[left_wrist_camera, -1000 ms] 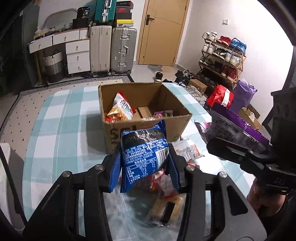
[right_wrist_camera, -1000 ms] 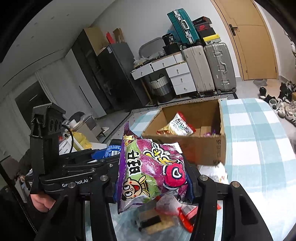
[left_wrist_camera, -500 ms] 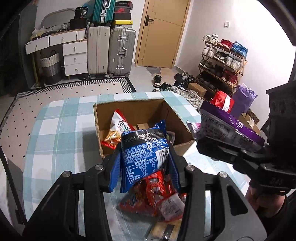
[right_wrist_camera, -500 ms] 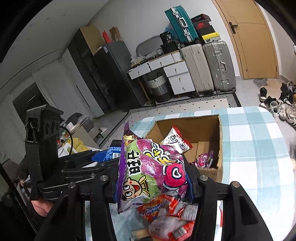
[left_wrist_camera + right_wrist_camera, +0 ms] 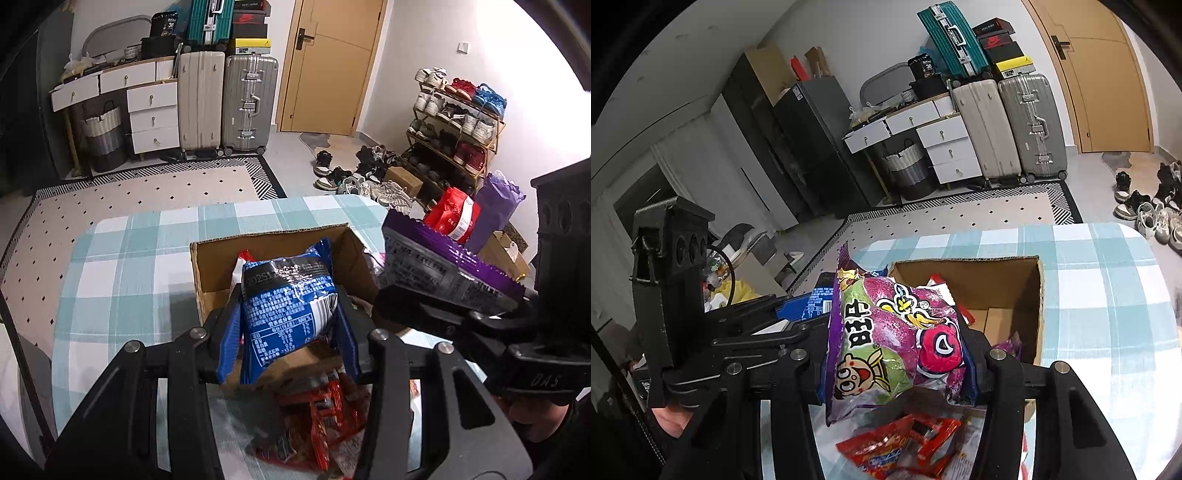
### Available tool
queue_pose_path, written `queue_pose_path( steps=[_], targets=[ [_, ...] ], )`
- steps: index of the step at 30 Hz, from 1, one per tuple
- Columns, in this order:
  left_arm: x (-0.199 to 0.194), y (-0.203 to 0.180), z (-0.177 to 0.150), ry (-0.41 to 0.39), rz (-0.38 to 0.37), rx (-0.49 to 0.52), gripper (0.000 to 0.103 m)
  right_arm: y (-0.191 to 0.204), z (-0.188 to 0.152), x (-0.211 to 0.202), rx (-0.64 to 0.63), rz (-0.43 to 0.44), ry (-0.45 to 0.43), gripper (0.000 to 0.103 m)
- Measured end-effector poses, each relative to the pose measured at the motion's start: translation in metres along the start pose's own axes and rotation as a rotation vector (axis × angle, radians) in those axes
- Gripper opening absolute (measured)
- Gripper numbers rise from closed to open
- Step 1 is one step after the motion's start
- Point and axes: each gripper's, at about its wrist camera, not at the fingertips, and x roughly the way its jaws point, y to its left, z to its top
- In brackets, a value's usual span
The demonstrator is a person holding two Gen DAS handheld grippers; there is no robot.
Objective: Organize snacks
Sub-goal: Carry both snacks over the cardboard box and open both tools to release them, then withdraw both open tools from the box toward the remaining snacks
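Note:
My left gripper [image 5: 286, 334] is shut on a blue snack packet [image 5: 288, 310] and holds it above the near edge of an open cardboard box [image 5: 214, 258]. My right gripper [image 5: 897, 365] is shut on a purple snack bag [image 5: 894, 339] and holds it over the box's near left corner [image 5: 1039, 295]; the bag also shows from behind in the left wrist view [image 5: 443, 266]. The box holds several snacks, mostly hidden by the held bags. Red snack packets [image 5: 325, 417] lie on the table below the grippers, also seen in the right wrist view [image 5: 905, 439].
The box stands on a table with a teal and white checked cloth [image 5: 122, 266]. Beyond the table are suitcases [image 5: 249, 103], white drawers [image 5: 151, 118], a shoe rack [image 5: 454, 122] and a red bag [image 5: 452, 218] on the floor.
Both grippers have risen and moved forward with their bags, from in front of the box to above its near edge. The view now looks down into the box.

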Motion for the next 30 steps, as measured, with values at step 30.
queue_pose_path(
  steps=[30],
  targets=[
    [0.057, 0.013, 0.008, 0.071, 0.013, -0.030, 0.068, -0.054, 0.011, 0.026, 0.076, -0.043, 0.026, 0.075]
  ],
)
